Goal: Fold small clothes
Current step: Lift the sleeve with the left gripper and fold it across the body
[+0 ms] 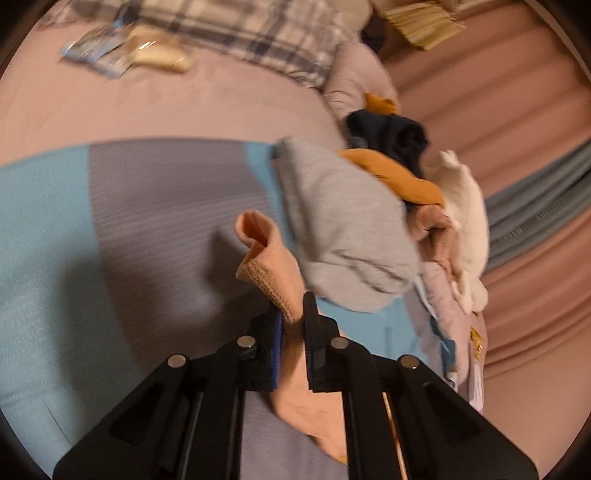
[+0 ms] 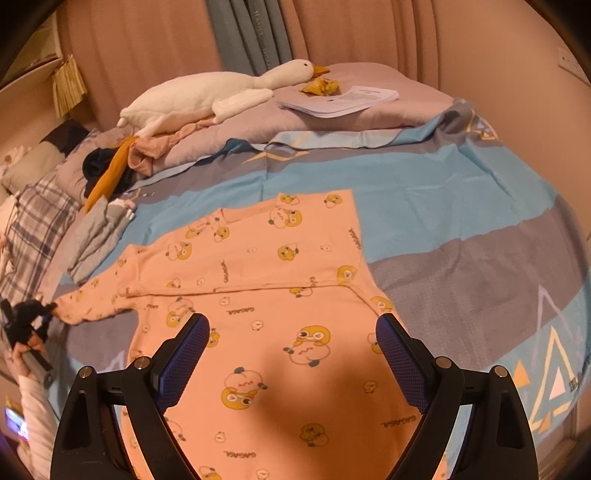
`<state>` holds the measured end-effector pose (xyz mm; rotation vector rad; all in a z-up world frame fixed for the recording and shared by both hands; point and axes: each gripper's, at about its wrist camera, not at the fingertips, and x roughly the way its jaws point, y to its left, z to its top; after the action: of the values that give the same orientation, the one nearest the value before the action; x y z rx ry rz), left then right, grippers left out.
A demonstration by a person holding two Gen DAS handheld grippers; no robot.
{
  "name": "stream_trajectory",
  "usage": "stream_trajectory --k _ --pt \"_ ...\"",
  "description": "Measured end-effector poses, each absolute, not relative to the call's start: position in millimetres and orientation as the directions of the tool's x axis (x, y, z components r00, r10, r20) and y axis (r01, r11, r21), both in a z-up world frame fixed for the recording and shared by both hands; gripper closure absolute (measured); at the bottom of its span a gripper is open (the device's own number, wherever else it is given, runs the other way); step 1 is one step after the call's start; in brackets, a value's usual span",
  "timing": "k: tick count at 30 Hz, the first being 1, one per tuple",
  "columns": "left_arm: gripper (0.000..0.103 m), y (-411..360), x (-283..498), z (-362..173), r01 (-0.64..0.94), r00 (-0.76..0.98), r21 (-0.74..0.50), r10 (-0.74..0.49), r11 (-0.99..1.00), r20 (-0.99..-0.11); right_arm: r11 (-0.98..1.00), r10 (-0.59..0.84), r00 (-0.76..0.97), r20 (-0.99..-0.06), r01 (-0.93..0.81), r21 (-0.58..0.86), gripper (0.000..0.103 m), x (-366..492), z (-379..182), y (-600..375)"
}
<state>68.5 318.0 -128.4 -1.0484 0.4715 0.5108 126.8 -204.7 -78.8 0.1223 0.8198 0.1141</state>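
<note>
A pink baby garment (image 2: 280, 266) printed with yellow cartoon ducks lies spread flat on the blue and grey bedspread (image 2: 443, 206). Its left sleeve (image 2: 92, 299) stretches out toward the left edge of the right wrist view. My left gripper (image 1: 293, 317) is shut on that sleeve's ribbed cuff (image 1: 273, 273), which sticks up past the fingertips. The same gripper (image 2: 48, 309) shows in the right wrist view, pinching the sleeve end, with a person's hand (image 2: 26, 350) behind it. My right gripper (image 2: 291, 332) hovers over the garment's lower body, open, with nothing between its blue pads.
A folded grey garment (image 1: 343, 221) lies next to the sleeve, with a heap of mustard, dark and pink clothes (image 2: 114, 166) behind it. A white goose plush (image 2: 207, 96), a stack of papers (image 2: 343, 99) and a plaid pillow (image 1: 240, 29) sit farther back. Pink curtains (image 2: 369, 33) hang behind.
</note>
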Motion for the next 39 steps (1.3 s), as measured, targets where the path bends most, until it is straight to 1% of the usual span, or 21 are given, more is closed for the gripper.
stream_trajectory --k 4,10,17,26,31,39 --pt "0.094 301 78 -101 -0.535 0.834 -0.711 0.151 0.456 -0.531 0.988 0.141 0.677 -0.722 -0.045 0.151 0.012 125 -80 -208" --pt "0.094 261 102 -60 -0.439 0.876 -0.707 0.091 0.554 -0.473 0.986 0.132 0.685 -0.716 -0.02 0.163 0.012 121 -79 -218" --pt "0.094 200 135 -28 -0.32 0.895 -0.662 -0.013 0.678 -0.446 0.986 0.123 0.699 -0.705 -0.004 0.169 0.012 117 -78 -227" --pt "0.094 116 173 -29 -0.192 0.859 -0.596 -0.16 0.779 -0.486 0.978 0.126 0.705 -0.698 0.028 0.205 0.012 115 -80 -243" --pt "0.094 69 191 -41 -0.146 0.813 -0.537 -0.209 0.831 -0.544 0.973 0.131 0.702 -0.7 0.043 0.225 0.012 115 -85 -250" --pt "0.094 23 212 -75 -0.102 0.732 -0.48 -0.261 0.871 -0.63 0.97 0.129 0.696 -0.707 0.061 0.237 0.012 115 -91 -260"
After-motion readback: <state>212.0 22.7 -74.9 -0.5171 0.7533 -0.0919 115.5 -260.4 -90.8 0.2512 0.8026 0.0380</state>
